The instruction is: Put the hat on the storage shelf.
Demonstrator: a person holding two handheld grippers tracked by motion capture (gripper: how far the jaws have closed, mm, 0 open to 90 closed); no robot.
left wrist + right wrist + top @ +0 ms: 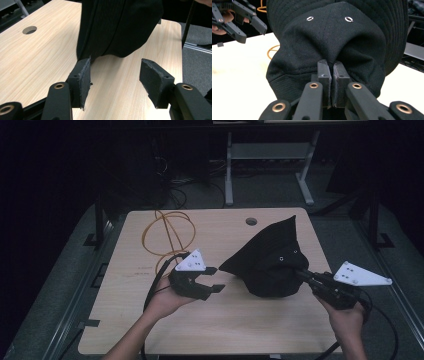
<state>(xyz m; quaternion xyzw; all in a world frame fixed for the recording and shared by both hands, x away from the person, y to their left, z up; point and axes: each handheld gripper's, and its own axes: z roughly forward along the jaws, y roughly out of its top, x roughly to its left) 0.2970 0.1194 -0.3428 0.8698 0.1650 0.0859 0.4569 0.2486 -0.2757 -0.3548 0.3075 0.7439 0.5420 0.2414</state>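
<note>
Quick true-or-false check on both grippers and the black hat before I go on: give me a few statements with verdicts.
1. The right gripper is shut on the black fabric bucket hat. True.
2. The left gripper also clamps the hat. False: it is open, the hat's edge just beyond its jaws.
3. An orange cable loop lies on the light wooden table. True.
4. The hat lies flat, untouched. False: it is bunched up and pinched.
</note>
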